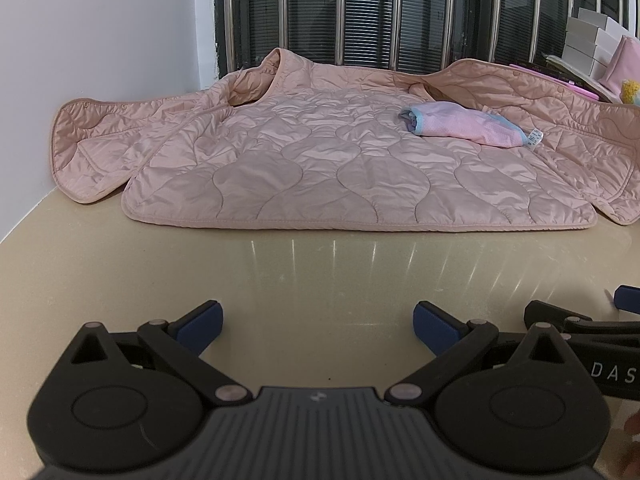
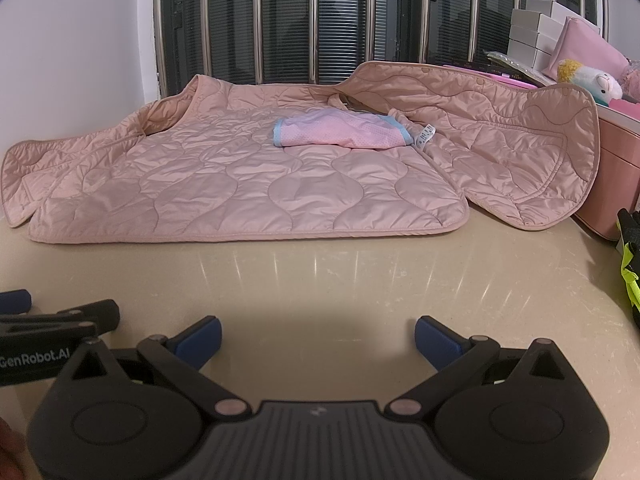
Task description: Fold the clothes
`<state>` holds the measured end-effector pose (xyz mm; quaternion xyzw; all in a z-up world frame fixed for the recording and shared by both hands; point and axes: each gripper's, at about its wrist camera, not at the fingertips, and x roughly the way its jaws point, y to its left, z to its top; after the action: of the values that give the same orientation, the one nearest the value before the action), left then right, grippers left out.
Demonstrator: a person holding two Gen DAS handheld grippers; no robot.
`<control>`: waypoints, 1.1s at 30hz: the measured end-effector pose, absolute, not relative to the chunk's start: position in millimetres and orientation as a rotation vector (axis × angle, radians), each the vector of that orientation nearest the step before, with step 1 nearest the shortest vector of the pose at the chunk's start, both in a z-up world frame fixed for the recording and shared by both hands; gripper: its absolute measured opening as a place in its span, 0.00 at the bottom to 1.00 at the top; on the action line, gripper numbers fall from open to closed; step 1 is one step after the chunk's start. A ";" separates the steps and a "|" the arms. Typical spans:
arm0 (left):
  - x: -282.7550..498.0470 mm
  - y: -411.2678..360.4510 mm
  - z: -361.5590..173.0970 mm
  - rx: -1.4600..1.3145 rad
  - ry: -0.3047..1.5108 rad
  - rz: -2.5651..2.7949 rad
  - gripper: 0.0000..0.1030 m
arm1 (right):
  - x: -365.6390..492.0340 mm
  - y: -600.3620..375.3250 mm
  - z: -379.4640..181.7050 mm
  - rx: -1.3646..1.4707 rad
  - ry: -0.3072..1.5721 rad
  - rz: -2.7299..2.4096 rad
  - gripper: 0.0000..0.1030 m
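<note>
Both the left gripper (image 1: 318, 326) and right gripper (image 2: 318, 336) hover empty, jaws spread, over the tabletop (image 2: 320, 280). The quilted jacket (image 2: 240, 176) lies flat at twelve o'clock, a small pink garment (image 2: 340, 132), seemingly folded, on top. Folding hasn't begun; reaching forward comes next.

Bare counter (image 2: 320, 276) lay open between both grippers and the spread quilted jacket (image 2: 248, 184). A pink box (image 2: 612, 184) and stacked white boxes (image 2: 532, 36) crowded the right side, a wall (image 1: 100, 60) the left.

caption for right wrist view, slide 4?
Right gripper open above the beige table, facing a spread pink quilted jacket with a small pink-and-blue garment lying on it.
</note>
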<state>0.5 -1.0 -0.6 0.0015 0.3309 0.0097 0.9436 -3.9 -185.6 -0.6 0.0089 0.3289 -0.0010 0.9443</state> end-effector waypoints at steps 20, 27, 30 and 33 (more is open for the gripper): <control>0.4 -0.8 -0.8 0.001 0.674 0.021 0.99 | -4.5 -185.6 -1.2 0.018 0.670 -0.006 1.00; 0.3 -1.4 -0.5 0.002 0.674 0.022 0.99 | -4.6 -185.4 -1.1 0.018 0.669 -0.005 1.00; 0.1 -1.5 -0.3 0.001 0.673 0.021 0.99 | -4.5 -185.5 -1.2 0.018 0.668 -0.005 1.00; 0.1 -1.7 -0.2 0.001 0.673 0.021 0.99 | -4.4 -185.6 -1.3 0.018 0.668 -0.005 1.00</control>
<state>0.1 -1.7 -0.2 0.0004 0.3302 0.0105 0.9439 -4.4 -185.6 -1.3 0.0087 0.3279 -0.0022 0.9447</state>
